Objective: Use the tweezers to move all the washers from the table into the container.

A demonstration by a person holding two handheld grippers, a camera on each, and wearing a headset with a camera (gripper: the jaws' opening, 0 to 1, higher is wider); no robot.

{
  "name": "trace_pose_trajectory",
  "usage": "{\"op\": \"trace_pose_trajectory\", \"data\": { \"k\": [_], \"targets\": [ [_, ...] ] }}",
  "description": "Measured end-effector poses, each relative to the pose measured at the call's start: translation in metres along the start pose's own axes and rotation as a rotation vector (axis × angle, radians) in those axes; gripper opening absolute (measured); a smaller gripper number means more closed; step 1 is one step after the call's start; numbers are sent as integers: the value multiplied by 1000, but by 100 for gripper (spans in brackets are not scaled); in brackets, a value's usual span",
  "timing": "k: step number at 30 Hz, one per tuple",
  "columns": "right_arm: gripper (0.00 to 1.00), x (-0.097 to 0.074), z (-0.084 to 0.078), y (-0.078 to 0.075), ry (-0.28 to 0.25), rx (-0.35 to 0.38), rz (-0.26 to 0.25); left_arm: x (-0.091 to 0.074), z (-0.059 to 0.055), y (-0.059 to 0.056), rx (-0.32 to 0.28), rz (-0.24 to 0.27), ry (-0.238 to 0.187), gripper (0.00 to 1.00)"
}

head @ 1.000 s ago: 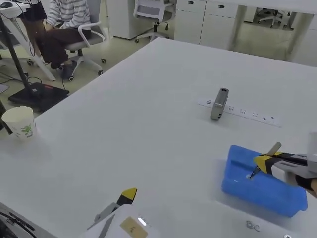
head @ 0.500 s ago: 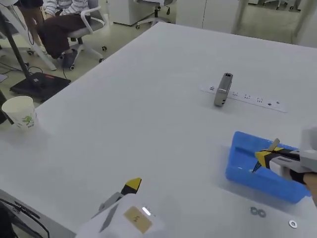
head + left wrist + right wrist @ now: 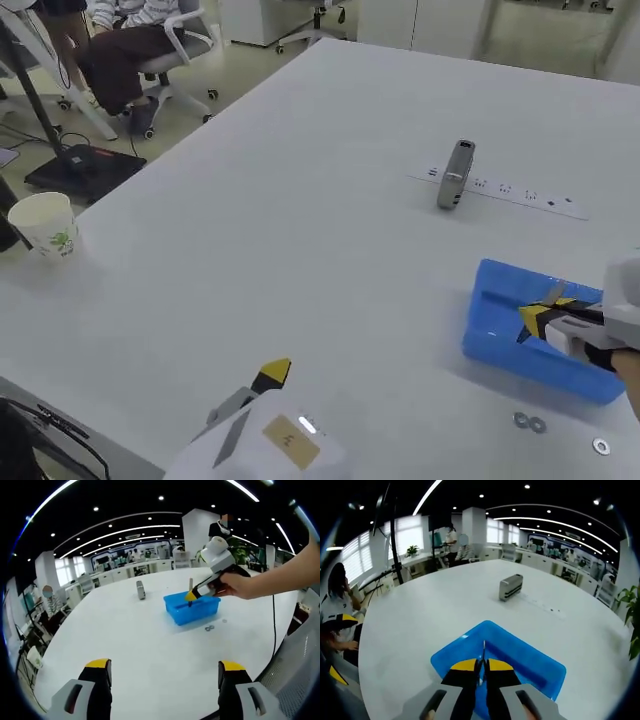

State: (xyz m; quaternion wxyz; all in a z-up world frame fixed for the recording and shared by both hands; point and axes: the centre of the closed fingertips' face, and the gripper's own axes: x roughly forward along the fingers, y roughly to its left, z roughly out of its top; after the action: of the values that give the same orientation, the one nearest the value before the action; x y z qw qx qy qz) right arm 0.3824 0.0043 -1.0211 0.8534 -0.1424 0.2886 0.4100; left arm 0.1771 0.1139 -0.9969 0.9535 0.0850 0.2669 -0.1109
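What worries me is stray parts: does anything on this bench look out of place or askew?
Nothing looks spilled or damaged. Three washers lie on the table beside the blue container, not yet inside. A grey device sits crosswise at the power strip's end.

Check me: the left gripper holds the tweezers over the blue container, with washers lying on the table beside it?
Wrong gripper: the right gripper holds the tweezers over the blue container, as the right gripper view shows. The washers do lie on the table beside it.
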Motion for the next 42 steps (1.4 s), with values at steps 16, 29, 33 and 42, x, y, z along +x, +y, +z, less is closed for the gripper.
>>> {"op": "trace_pose_trajectory", "data": {
  "k": [16,29,33,42],
  "targets": [
    [3,-3,0,-8,-5,8,-29,0,-2,-1,18,0,13,89],
    [3,-24,27,-9,-81,14,-46,1,-2,-2,25,-7,10,88],
    [3,-32,34,-9,-98,1,-59,0,-1,-4,34,-13,9,89],
    [3,-55,49,-7,-149,-1,-78,0,-1,-8,44,-24,15,88]
  ]
}}
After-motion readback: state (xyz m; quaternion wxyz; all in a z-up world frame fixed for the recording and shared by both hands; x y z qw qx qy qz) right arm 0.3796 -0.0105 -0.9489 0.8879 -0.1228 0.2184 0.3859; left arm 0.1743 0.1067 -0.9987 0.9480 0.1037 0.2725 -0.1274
